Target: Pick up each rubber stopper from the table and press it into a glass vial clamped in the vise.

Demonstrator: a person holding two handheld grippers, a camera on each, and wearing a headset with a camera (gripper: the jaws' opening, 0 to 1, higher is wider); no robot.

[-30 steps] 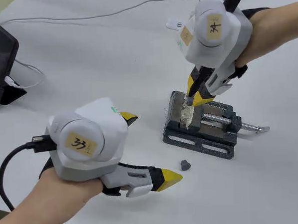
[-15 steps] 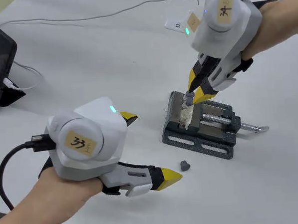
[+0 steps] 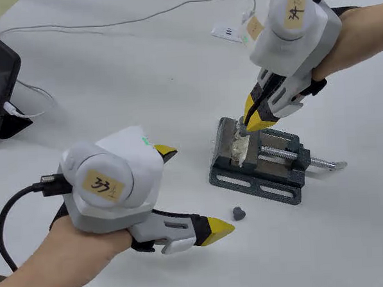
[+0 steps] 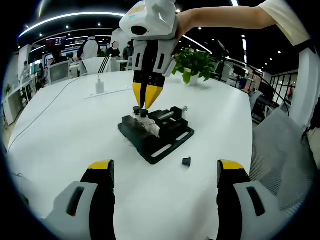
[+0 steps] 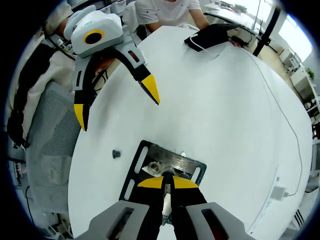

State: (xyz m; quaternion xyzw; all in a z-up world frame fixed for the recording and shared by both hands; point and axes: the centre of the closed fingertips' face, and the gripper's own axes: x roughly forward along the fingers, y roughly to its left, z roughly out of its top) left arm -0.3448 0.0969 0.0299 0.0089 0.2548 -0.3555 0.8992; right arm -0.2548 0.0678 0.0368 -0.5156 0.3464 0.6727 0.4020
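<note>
Head view leaves the glass vial in the vise a pale blur, and the yellow tips of the right gripper half hide the rubber stopper they pinch atop it, while a loose stopper lies just past one tip of the wide-spread left gripper.

Tipped the right claw steeper and carried its body higher above the vise than a second ago. Lifted the stopper just clear half a second back; now lowered again onto the vise-held vial.
</note>
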